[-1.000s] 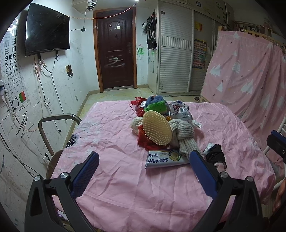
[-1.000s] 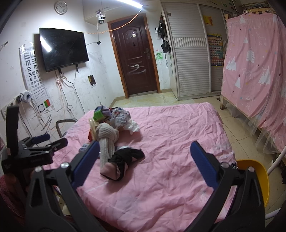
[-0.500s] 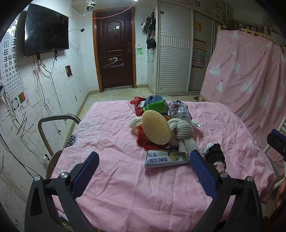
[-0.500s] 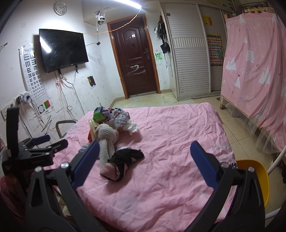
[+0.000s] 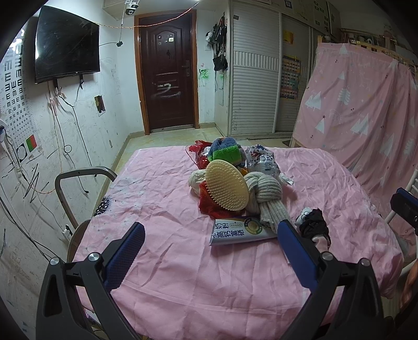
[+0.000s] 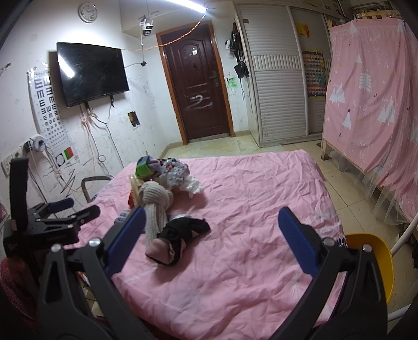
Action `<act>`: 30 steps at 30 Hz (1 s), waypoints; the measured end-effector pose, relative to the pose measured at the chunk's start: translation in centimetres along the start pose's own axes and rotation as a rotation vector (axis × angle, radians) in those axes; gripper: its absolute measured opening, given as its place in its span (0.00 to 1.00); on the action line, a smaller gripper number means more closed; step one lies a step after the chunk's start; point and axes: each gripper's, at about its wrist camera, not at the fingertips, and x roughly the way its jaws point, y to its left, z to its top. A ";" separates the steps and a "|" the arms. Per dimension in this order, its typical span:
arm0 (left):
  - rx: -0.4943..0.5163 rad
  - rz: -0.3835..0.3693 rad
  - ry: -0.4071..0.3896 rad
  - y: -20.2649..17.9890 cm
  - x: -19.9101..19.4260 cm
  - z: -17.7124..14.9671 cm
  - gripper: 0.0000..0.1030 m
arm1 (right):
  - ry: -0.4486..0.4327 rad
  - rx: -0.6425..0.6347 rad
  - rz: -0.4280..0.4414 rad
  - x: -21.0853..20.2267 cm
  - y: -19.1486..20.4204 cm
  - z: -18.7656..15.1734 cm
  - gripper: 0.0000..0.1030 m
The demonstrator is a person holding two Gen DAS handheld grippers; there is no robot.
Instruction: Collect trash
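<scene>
Packet (image 5: 241, 231) at lower middle looks light, flat, slippery; I pinch its edge. Both grippers (image 5: 209, 245) (image 6: 211, 230) gape, holding nothing.

Two claws are counted, one left claw (image 5: 209, 243) and one right claw (image 6: 211, 227), each with two blue-padded fingers (image 5: 125, 251). On one bed (image 5: 162, 188), one pile is seen, in which are counted one yellow bristled brush (image 5: 226, 188), one knotted beige scarf (image 5: 266, 196), one green sponge (image 5: 226, 153), one red bag (image 5: 201, 154) and one crumpled printed wrapper (image 5: 262, 162). Near the pile, one flat milk-powder packet (image 5: 240, 231) and one black garment (image 6: 183, 230) are counted. One television (image 6: 91, 75), one door (image 6: 198, 89), one clock (image 6: 87, 12), one eye chart (image 6: 51, 104) and one yellow chair (image 6: 376, 256) are seen.
</scene>
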 end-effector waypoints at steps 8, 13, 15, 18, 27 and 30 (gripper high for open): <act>0.008 -0.001 0.003 -0.3 0.1 -0.2 0.89 | 0.000 0.000 0.000 0.1 -0.1 0.0 0.94; 0.014 -0.002 0.009 -0.4 0.3 -0.1 0.89 | 0.001 0.001 0.000 0.4 -0.2 -0.1 0.94; 0.016 -0.001 0.011 -0.4 0.4 -0.1 0.89 | 0.002 0.002 0.001 0.2 -0.2 -0.1 0.94; 0.021 -0.003 0.017 -0.6 0.6 0.0 0.89 | 0.007 0.003 0.004 0.4 -0.3 -0.2 0.94; 0.036 -0.043 0.077 -1.2 2.4 -0.5 0.89 | 0.085 0.004 0.061 2.7 -0.1 -1.8 0.94; 0.043 -0.074 0.109 -1.8 3.4 -0.7 0.89 | 0.129 0.012 0.093 3.9 0.3 -2.3 0.94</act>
